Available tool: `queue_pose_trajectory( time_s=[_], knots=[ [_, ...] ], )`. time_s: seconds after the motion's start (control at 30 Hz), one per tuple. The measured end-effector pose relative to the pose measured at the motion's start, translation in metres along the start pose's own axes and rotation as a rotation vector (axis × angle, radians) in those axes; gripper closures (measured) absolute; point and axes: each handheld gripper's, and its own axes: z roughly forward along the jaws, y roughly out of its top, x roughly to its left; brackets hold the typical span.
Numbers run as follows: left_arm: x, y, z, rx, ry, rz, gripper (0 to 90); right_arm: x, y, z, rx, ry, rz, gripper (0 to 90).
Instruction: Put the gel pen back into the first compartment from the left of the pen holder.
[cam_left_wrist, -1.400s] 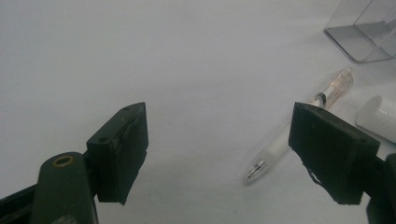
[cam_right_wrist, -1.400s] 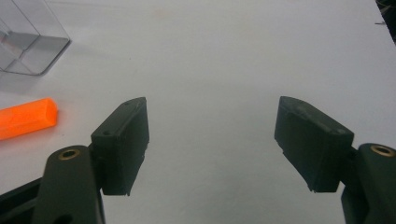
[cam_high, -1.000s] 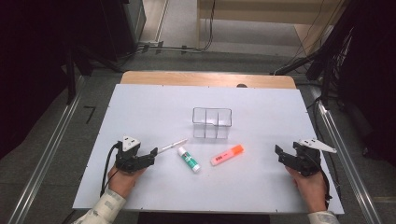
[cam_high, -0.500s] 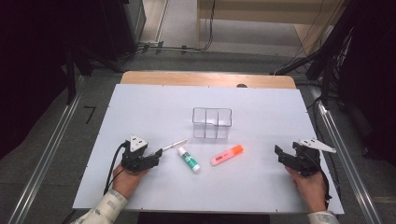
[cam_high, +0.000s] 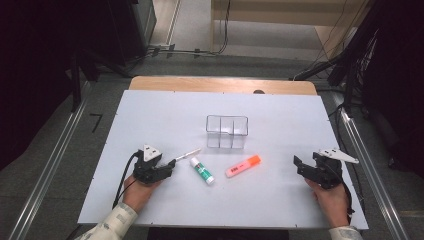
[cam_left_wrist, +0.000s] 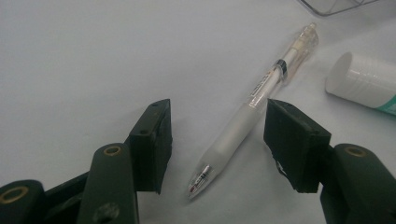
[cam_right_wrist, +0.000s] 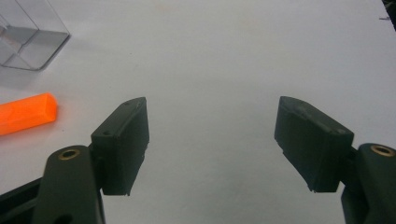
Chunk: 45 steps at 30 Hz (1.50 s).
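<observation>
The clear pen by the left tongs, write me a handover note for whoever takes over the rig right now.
Left tongs: open, jaws have just been closing around the clear plastic pen with the frosted grip; the pen lies between the pads, which are not yet pressing on it.
Right tongs: open, nothing between them, resting at the right side of the white table.
Things: the white glue stick with a green label and the orange highlighter lie near the table's middle, in front of the clear plastic three-compartment box.
Done: left tongs are lined up on the pen.
Left: close on the pen and lift it; probably the box comes next.
</observation>
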Motion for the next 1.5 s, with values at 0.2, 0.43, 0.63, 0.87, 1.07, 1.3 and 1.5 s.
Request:
queue_pose_trajectory(
  time_s=[0.2,0.43,0.63,0.87,1.07,1.3,1.5],
  knots=[
    [-0.002,0.0,0.001,0.003,0.013,0.011,41.9,0.001,0.0,0.0,0.003,0.003,-0.002,25.0],
    [-0.005,0.0,0.001,0.008,0.042,0.031,45.8,0.001,-0.001,0.001,0.005,0.003,-0.003,25.0],
    [-0.008,0.0,0.0,0.009,0.04,0.039,51.1,0.001,-0.001,0.001,0.005,0.003,-0.003,25.1],
    [-0.009,0.0,0.0,0.01,0.026,0.05,58.9,0.001,-0.001,0.001,0.006,0.004,-0.003,25.0],
    [-0.009,0.0,-0.001,0.013,0.016,0.051,66.1,0.001,-0.001,0.0,0.006,0.005,-0.003,25.0],
    [-0.009,-0.001,-0.003,0.013,0.028,0.072,73.4,0.001,-0.001,0.001,0.008,0.004,0.0,25.0],
    [-0.011,-0.001,-0.004,0.02,0.045,0.08,78.4,0.001,-0.001,0.001,0.008,0.004,-0.002,25.0]
  ],
)
